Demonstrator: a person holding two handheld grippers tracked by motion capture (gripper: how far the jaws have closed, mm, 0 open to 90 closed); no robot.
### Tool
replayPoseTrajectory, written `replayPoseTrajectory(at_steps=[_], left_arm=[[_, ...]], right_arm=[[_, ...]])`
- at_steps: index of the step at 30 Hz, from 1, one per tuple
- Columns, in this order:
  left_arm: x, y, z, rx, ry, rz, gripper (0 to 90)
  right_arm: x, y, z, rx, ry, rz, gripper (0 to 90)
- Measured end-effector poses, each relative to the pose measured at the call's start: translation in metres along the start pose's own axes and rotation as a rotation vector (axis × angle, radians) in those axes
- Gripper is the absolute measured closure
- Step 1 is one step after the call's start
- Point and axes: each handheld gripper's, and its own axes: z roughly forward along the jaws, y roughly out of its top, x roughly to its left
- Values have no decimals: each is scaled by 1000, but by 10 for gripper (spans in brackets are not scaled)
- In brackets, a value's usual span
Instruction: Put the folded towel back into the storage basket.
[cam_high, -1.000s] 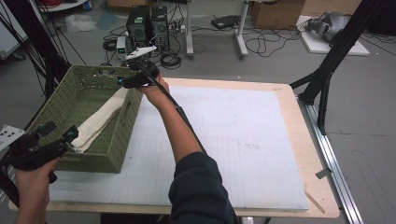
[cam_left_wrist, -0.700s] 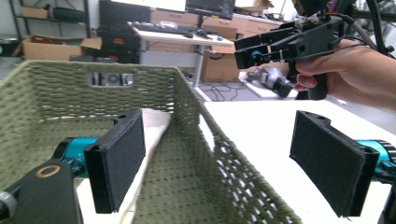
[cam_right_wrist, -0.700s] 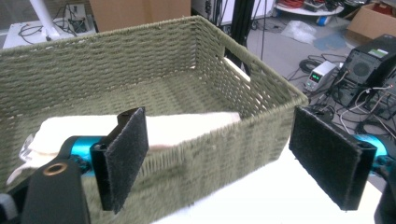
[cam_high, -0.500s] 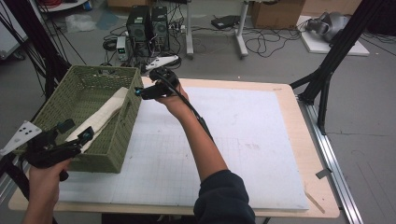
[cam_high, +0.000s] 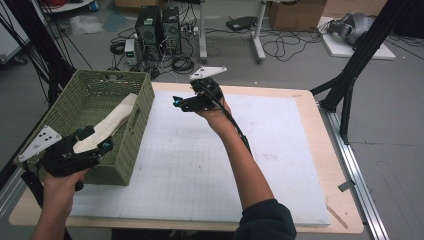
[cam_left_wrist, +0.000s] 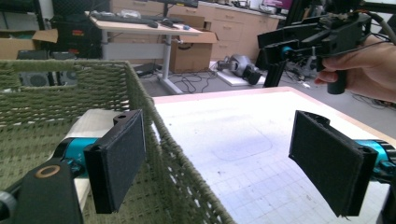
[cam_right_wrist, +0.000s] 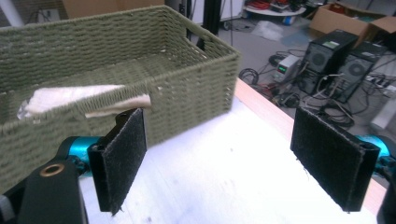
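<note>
Cloth (cam_high: 111, 124): a pale cream strip is seen lying inside the basket, its far end draped up over the basket's right rim.
Basket (cam_high: 136, 131): green woven wicker, rectangular, open-topped; it is set at the tabletop's left edge, toward the far-left corner.
Mat (cam_high: 210, 160): white, flat, faintly gridded, spread over the wooden tabletop (cam_high: 315, 130).
Left gripper (cam_high: 92, 140): jaws are spread wide, one inside the basket's near-right wall, one outside; nothing is held.
Right gripper (cam_high: 181, 103): jaws are held wide apart and empty above the mat's far edge.
Change: the right gripper is withdrawn from the basket rim; the left is brought in over the near wall.
</note>
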Motion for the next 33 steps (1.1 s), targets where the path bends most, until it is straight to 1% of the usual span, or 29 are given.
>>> replayPoseTrajectory(at_steps=[2, 5, 11, 13, 17, 22, 24, 29, 33], left_arm=[[-2, 0, 3, 7, -10, 4, 186], [-6, 1, 7, 13, -23, 8, 188], [-12, 2, 17, 20, -52, 16, 188], [-14, 3, 21, 27, -62, 18, 188], [-19, 3, 28, 35, -81, 24, 188], [-26, 2, 37, 45, -107, 34, 188], [-29, 2, 40, 48, -116, 38, 188], [-36, 2, 49, 47, -147, 45, 188], [-42, 2, 55, 34, -183, 61, 188]], right_arm=[[-2, -6, -9, 1, -13, 4, 173], [-6, -15, -24, -2, -33, -2, 173], [-14, -34, -49, 8, -80, 18, 173], [-16, -40, -59, 1, -94, 23, 173], [-17, -50, -77, 3, -120, 25, 173], [-17, -67, -102, -2, -145, 37, 173], [-16, -74, -111, 6, -158, 41, 173], [-18, -93, -133, 1, -187, 66, 173], [-18, -108, -148, -12, -215, 86, 173]])
